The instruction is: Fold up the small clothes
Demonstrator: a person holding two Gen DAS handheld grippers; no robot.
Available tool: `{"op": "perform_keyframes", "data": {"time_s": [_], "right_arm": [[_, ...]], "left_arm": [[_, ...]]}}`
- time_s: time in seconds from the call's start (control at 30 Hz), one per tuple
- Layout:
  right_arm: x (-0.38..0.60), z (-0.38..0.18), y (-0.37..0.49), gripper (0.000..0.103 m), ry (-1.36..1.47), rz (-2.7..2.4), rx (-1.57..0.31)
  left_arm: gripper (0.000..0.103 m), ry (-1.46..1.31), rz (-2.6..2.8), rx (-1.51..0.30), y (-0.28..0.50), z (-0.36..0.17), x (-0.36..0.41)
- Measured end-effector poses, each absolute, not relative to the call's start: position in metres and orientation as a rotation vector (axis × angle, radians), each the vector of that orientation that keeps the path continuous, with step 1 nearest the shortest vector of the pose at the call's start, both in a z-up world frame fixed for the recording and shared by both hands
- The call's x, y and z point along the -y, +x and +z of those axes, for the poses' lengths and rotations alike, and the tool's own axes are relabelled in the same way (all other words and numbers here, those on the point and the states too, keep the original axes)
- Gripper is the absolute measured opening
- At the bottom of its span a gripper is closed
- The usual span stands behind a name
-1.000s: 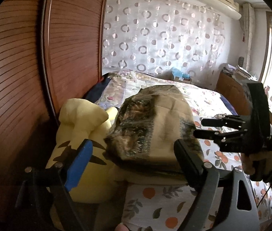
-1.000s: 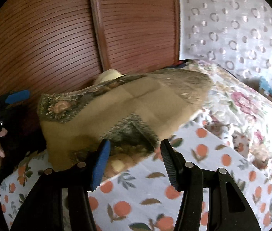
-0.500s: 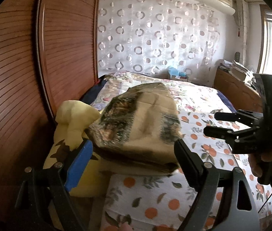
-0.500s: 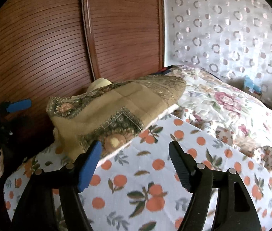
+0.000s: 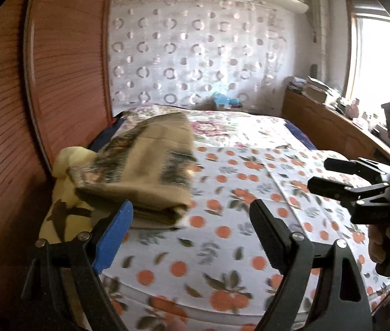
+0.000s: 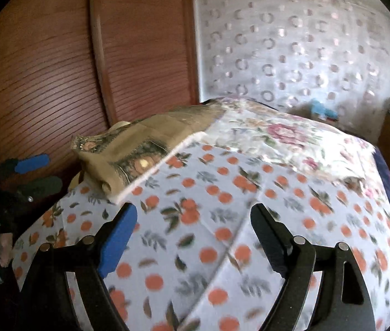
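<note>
Left wrist view: folded brown cloth (image 5: 142, 176) at ten o'clock on the bed (image 5: 236, 220), left claw (image 5: 189, 229) apart, empty. Right claw (image 6: 192, 237) opening, nothing between; best to leave the fold undisturbed

Black claw (image 5: 191, 238) frames, one blue pad, one black, silver pivot screws.

Left two-finger gripper of black plastic with one blue pad and one black pad (image 5: 191, 230): jaws spread wide, nothing between them, pointed forward and somewhat downward. Seen from the right wrist view at far left, with bare fingertips (image 6: 3, 251) of the holding hand below it. Right two-finger gripper of black plastic, blue-padded on one finger (image 6: 193, 233): jaws opening, nothing between the pads, angled downward. Holding hand (image 5: 385, 245) wrapped around its handle, partly hidden.
</note>
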State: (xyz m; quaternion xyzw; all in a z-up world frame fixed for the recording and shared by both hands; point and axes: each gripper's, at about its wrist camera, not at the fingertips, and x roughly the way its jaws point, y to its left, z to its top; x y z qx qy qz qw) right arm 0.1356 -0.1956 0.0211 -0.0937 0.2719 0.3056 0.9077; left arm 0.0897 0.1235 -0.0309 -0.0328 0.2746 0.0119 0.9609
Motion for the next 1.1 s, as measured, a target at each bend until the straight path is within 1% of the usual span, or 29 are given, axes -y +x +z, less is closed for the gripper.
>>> {"op": "perform_keyframes", "data": {"time_s": [0.47,0.83,1.1], "right_arm": [[0.269,0.040,0.053,0.086,-0.114,0.426,-0.486],[0.289,0.066,0.021,0.086,-0.065,0.321,-0.375],[0.296,0.076,0.005,0.086,-0.043,0.260,-0.299]], "left_arm": [[0.087,-0.021,-0.076,-0.511,0.074,-0.008,-0.050],[0.087,0.019,-0.101,-0.412,0.064,0.043,-0.012],[0.087,0.012,-0.091,-0.368,0.055,0.068,-0.006]]}}
